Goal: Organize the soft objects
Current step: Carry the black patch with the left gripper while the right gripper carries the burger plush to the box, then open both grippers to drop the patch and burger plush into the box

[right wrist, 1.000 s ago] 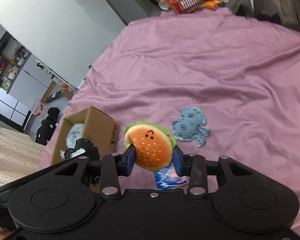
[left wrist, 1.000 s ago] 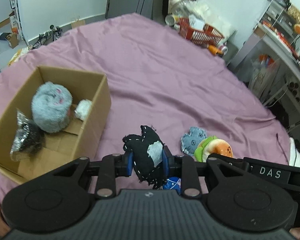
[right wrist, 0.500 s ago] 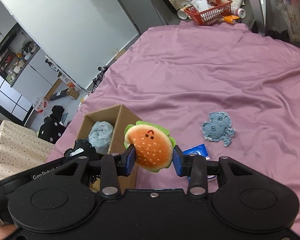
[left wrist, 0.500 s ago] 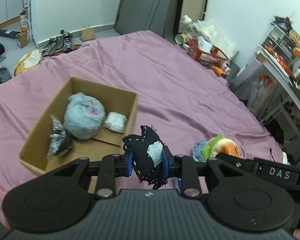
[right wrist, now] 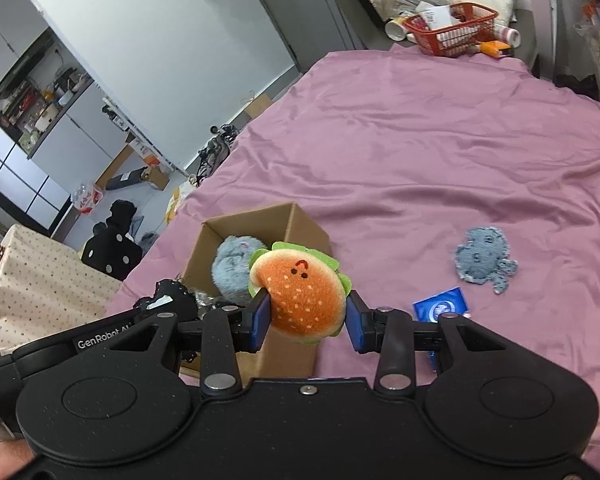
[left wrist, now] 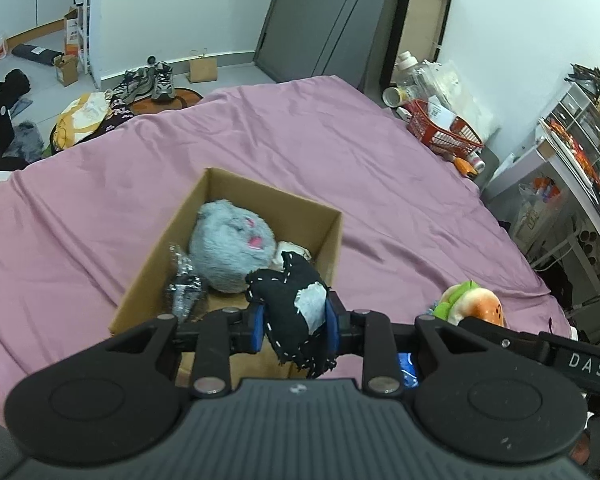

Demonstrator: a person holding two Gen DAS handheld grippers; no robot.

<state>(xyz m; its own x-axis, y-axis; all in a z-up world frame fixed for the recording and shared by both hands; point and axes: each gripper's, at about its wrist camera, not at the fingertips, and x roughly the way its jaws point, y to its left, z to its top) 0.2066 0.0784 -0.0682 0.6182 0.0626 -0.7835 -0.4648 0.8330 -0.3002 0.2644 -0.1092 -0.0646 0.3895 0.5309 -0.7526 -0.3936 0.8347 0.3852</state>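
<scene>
My left gripper (left wrist: pixel 294 326) is shut on a black stitched plush toy (left wrist: pixel 296 312) and holds it above the near edge of an open cardboard box (left wrist: pixel 336 236). The box holds a grey fluffy plush (left wrist: pixel 232 244), a small white soft item (left wrist: pixel 294 249) and a shiny crinkled packet (left wrist: pixel 184 288). My right gripper (right wrist: pixel 306 316) is shut on an orange burger plush (right wrist: pixel 304 296), held just right of the box (right wrist: pixel 300 220). A blue-grey octopus plush (right wrist: pixel 482 260) and a blue packet (right wrist: pixel 440 306) lie on the purple bedsheet (right wrist: pixel 420 140).
A red basket (left wrist: pixel 444 132) with bottles and clutter sits past the bed's far right corner. Metal shelving (left wrist: pixel 572 168) stands along the right side. Shoes and bags (left wrist: pixel 152 80) lie on the floor beyond the bed's far edge.
Both grippers have moved left toward the box with their toys still held. The black toy now hangs over the box's near edge, and the burger is next to the box.
</scene>
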